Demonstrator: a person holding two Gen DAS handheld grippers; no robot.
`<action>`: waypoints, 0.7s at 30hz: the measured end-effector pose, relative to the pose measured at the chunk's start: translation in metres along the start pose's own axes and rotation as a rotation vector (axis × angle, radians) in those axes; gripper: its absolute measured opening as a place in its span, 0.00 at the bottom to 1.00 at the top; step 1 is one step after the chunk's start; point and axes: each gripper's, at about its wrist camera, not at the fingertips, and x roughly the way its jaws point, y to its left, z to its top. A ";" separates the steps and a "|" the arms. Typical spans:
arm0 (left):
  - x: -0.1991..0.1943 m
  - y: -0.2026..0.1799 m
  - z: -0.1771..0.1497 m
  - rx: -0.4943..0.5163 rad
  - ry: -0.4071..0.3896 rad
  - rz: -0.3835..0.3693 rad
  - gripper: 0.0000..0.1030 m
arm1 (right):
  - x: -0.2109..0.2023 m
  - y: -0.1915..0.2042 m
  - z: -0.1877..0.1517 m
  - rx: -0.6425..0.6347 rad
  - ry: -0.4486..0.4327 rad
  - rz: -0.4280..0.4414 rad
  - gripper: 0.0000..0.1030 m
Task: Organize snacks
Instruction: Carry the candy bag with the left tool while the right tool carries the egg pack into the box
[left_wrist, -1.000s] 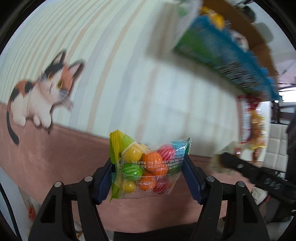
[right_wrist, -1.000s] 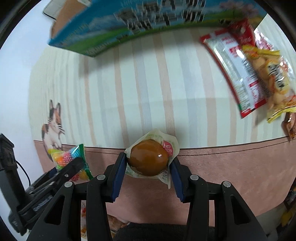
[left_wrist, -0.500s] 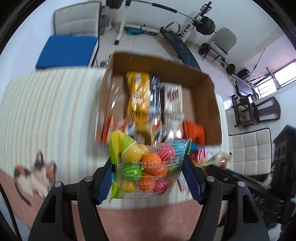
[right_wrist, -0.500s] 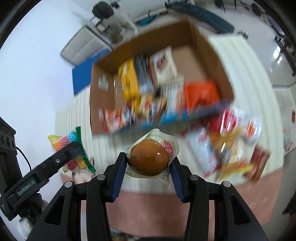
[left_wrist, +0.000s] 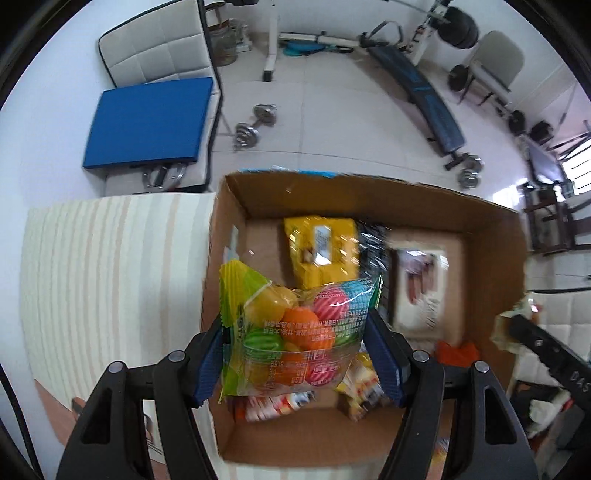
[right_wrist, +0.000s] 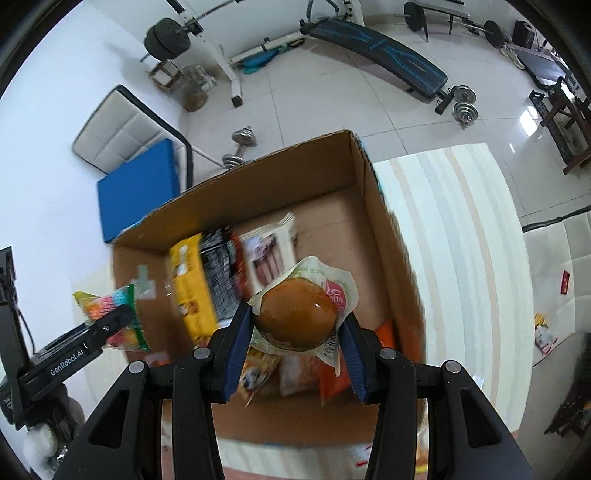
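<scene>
Snacks go in the cardboard box (left_wrist: 491, 258), open-topped, sitting on the striped worktop (left_wrist: 110, 266); both grippers hang above it, pointing steeply down. Box already holds a yellow packet (left_wrist: 321, 251), a black packet (right_wrist: 218, 266) beside it, a white packet (left_wrist: 417, 284) further right, and an orange packet (left_wrist: 456, 349) plus blurred wrappers at the near wall.

Left gripper (left_wrist: 299, 347) clamped mid-width on a clear bag of coloured candy balls (left_wrist: 295, 332), over the box's left half. Right gripper (right_wrist: 295, 328) clamped narrow on a vacuum-packed brown egg (right_wrist: 295, 319), over the box's right half, near the bare cardboard floor at the far right corner.

Step in hand, as I read it: drop both into the box. To do it well: lower each past the rim before letting go, keep the two grippers apart, aim the egg at the bare corner so it doesn't roll off other packets. Candy bag is slack and should settle flat on the yellow packet. Release low, no tossing.
</scene>
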 end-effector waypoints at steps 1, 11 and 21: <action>0.008 0.000 0.004 0.001 0.008 0.013 0.66 | 0.006 -0.001 0.005 -0.002 0.004 -0.006 0.48; 0.049 0.007 0.021 -0.032 0.080 0.068 0.69 | 0.050 -0.001 0.031 -0.014 0.057 -0.038 0.50; 0.026 0.003 0.020 -0.038 0.009 0.003 0.89 | 0.045 0.012 0.023 -0.066 0.068 -0.056 0.89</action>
